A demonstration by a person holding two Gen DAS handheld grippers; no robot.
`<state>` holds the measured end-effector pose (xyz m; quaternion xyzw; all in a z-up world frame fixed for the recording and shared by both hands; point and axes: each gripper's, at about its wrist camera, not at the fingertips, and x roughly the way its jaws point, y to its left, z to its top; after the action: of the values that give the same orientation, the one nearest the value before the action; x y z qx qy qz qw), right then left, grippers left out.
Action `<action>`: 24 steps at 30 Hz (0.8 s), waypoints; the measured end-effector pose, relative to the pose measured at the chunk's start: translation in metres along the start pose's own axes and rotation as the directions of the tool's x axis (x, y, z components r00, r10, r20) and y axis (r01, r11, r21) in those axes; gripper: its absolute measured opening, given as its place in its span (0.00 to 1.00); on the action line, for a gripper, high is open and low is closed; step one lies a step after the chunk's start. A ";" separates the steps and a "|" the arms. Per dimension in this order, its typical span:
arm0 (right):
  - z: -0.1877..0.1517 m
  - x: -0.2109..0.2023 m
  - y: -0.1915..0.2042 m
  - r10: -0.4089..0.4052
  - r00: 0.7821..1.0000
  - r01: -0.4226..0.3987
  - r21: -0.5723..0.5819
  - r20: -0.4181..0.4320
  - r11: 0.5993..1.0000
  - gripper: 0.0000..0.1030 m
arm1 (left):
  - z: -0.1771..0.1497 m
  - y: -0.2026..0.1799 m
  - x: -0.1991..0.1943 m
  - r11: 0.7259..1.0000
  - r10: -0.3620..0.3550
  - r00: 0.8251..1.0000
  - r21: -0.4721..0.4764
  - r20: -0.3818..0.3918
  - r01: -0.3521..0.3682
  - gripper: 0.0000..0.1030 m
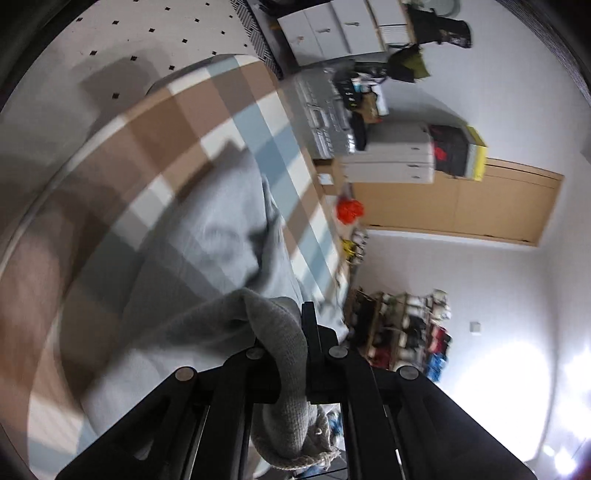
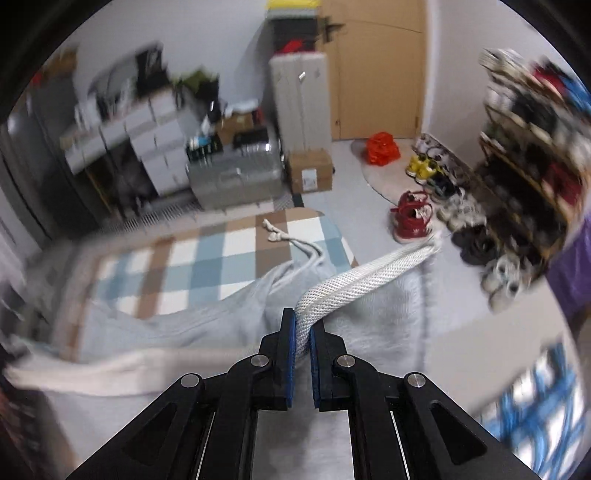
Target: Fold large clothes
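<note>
A large light grey garment (image 1: pixel 207 251) lies over a table with a brown, blue and white checked cloth (image 1: pixel 177 122). My left gripper (image 1: pixel 286 332) is shut on a thick knit fold of the garment (image 1: pixel 284 369), which bunches between the fingers. In the right wrist view the garment (image 2: pixel 207 317) spreads over the checked cloth (image 2: pixel 192 266), its drawstrings (image 2: pixel 291 240) trailing on the cloth. My right gripper (image 2: pixel 302 328) is shut on the ribbed white edge of the garment (image 2: pixel 362 277), pulled taut to the right.
White drawers (image 1: pixel 343 29), a silver case (image 2: pixel 236 177), a cardboard box (image 2: pixel 310 170), a wooden door (image 2: pixel 376 74), a red bag (image 2: pixel 382 147) and a shoe rack (image 2: pixel 524 147) with several shoes on the floor (image 2: pixel 413 214) surround the table.
</note>
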<state>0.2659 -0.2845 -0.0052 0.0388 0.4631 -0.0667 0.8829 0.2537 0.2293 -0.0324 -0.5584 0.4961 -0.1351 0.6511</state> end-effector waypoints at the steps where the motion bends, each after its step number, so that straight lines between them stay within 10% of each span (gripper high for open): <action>1: 0.008 0.023 0.005 -0.002 1.000 0.002 -0.009 -0.031 1.000 0.06 | 0.012 0.003 0.010 1.000 0.012 1.000 -0.023 -0.005 -0.012 0.01; 11: 0.040 0.152 -0.007 -0.014 0.977 0.032 0.083 -0.211 0.996 0.07 | 0.068 0.011 0.057 0.992 0.074 0.994 -0.098 -0.083 -0.082 0.01; 17: 0.040 0.154 -0.051 0.202 0.957 -0.134 0.299 -0.209 0.945 0.13 | 0.066 0.015 0.045 0.989 0.068 0.988 -0.119 -0.135 -0.085 0.02; 18: 0.042 0.144 -0.060 0.220 0.960 -0.155 0.327 -0.173 0.932 0.24 | 0.064 0.010 0.041 0.992 0.063 0.989 -0.098 -0.130 -0.076 0.04; 21: 0.045 0.113 -0.079 0.240 0.970 -0.205 0.381 -0.048 0.902 0.96 | 0.057 -0.007 0.014 0.997 0.001 0.999 -0.074 -0.035 -0.003 0.42; 22: 0.044 0.095 -0.081 0.230 0.973 -0.216 0.375 0.007 0.901 0.99 | 0.054 -0.011 -0.001 0.996 -0.031 0.999 -0.079 0.016 0.032 0.63; 24: 0.047 0.080 -0.068 0.241 0.970 -0.240 0.303 0.034 0.922 0.99 | 0.051 -0.017 -0.023 0.998 -0.031 0.995 -0.052 0.095 0.036 0.65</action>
<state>0.3389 -0.3646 -0.0446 0.2311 0.4406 -0.0287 0.8670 0.2900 0.2703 -0.0119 -0.5895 0.4589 -0.1060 0.6562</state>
